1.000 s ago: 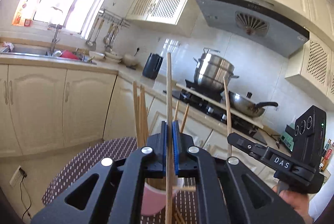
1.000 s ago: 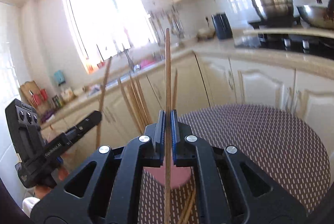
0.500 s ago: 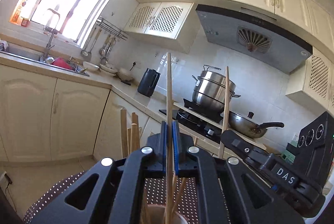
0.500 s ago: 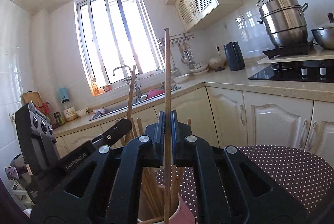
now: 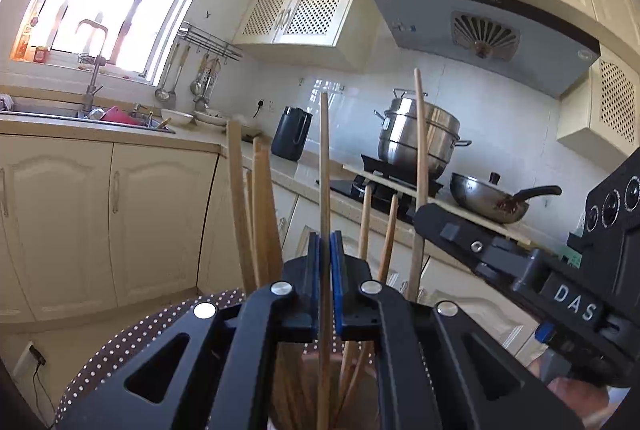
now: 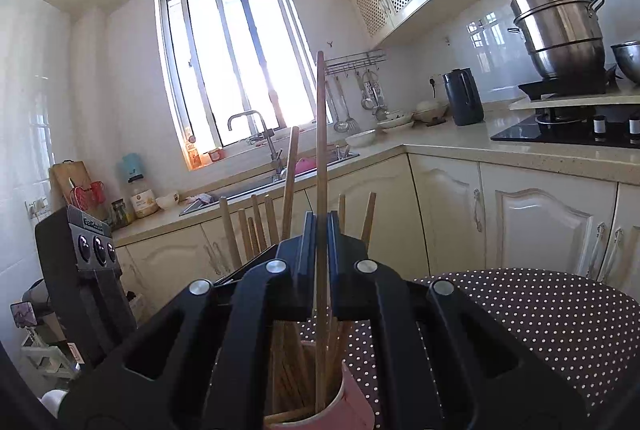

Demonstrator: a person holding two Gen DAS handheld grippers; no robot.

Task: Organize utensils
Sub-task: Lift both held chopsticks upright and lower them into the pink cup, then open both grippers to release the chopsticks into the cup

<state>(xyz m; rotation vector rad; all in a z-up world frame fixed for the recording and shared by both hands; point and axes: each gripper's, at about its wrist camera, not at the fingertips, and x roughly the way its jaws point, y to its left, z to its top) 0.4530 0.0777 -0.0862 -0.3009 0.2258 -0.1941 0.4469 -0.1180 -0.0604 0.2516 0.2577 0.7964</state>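
Far left in the right wrist view: black body of the left gripper (image 6: 308, 197), its own wooden chopstick (image 6: 289, 181) pinched upright between clenched jaws, leaning slightly right. Same left gripper (image 5: 325, 242) seen from its own camera: blue pads closed tight on that left chopstick (image 5: 325, 165), shaft vertical, lower end down inside the cup below. Left of it, a cluster of standing chopsticks (image 5: 256, 213) fanned out from the cup; just right of it, two shorter tips.

Centre: pink cup (image 6: 352, 402) on the dotted tablecloth (image 6: 540, 314), already crowded with wooden sticks, one lying across inside near the rim. Right gripper (image 6: 320, 226) directly above the cup, jaws clamped on the right chopstick (image 6: 320, 133), upright, lower end inside the cup among the others.

Right in the left wrist view: right gripper again (image 5: 418, 226), black, labelled DAS, reaching in from the right edge, with a hand (image 5: 572, 394) beneath it. Beyond, on the kitchen worktop (image 6: 460, 145): dark kettle (image 5: 291, 133), steel steamer pot (image 5: 416, 137), wok (image 5: 488, 201).
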